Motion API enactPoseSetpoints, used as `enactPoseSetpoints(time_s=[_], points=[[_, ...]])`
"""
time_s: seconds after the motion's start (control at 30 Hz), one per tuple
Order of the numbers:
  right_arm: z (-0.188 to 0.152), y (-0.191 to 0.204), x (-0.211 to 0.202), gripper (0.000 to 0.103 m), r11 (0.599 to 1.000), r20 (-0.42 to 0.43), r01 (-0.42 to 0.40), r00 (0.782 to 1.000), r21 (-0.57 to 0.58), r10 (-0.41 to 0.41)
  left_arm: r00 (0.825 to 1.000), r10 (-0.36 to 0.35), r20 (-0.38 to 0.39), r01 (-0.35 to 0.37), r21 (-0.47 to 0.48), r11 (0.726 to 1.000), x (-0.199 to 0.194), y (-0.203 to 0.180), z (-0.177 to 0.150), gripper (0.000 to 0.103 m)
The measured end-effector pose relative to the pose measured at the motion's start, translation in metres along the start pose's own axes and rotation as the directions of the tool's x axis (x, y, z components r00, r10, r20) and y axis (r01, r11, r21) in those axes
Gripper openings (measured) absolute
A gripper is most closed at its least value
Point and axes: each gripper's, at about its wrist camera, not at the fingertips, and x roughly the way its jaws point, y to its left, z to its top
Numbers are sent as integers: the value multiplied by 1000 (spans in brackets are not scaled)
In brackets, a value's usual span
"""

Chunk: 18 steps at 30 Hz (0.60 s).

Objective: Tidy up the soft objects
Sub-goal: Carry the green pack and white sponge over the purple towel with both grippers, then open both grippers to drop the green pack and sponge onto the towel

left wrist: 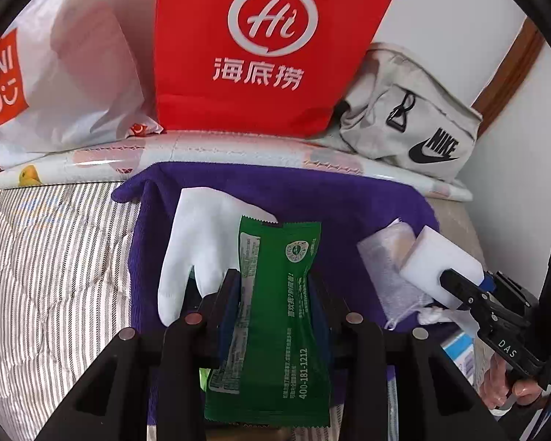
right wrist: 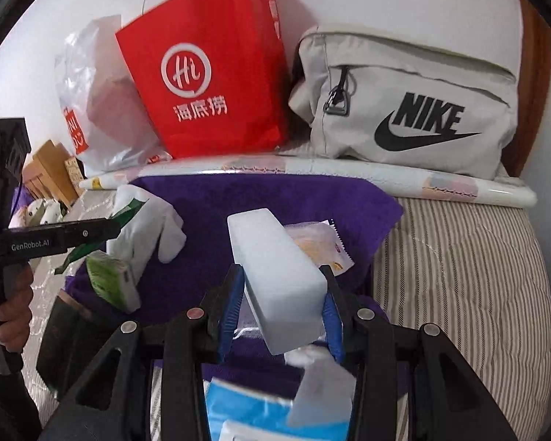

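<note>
Far left: a white plastic Miniso bag [left wrist: 66, 84] leans against the wall.
Far middle: a red Haidilao paper bag [left wrist: 268, 47] stands upright beside it.
Far right: a grey Nike pouch [right wrist: 407, 106] lies on a rolled printed sheet [left wrist: 216, 150].
Bed: a striped quilt [left wrist: 51, 257] carries a purple towel [left wrist: 349, 198] spread flat.
On the towel: a white glove [left wrist: 198, 242] left, a clear sachet [left wrist: 385, 257] right.
Left tongs [left wrist: 275, 283]: partly closed, pinching a green snack packet [left wrist: 272, 316] above the towel, over the glove's edge.
Right tongs [right wrist: 284, 294]: partly closed, clamping a white sponge block [right wrist: 275, 275] above the towel's right part, just over the sachet.
Near: a blue-and-white packet [right wrist: 249, 408] below the right tongs.
</note>
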Motion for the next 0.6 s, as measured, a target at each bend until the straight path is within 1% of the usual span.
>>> enactPoseSetpoints(time_s=[0.13,0.37,0.43,0.5,0.53,0.57,0.6], points=[[5,-2,19,41,1000,-58,-7,998,12,8,1000,3,-22,-3,-3,1000,9,3,4,35],[7,1,31,41,1000,-91,0,996,-6,0,999,0,-48,1,12,1000,19,1,8,36],[7,0,32,41,1000,-99,-3,995,3,3,998,-14,-61,15,6,1000,21,2,9,38],[6,-1,32,41,1000,-107,-11,994,4,12,996,-45,-77,45,-4,999,22,3,9,41],[6,0,32,42,1000,-109,-12,994,1,12,995,-62,-83,61,-5,998,22,3,9,49],[6,-1,32,46,1000,-111,-9,994,-1,9,994,-68,-83,68,-3,998,22,2,8,61],[6,-1,32,50,1000,-116,1,993,1,-1,995,-65,-77,65,-1,998,21,2,7,66]])
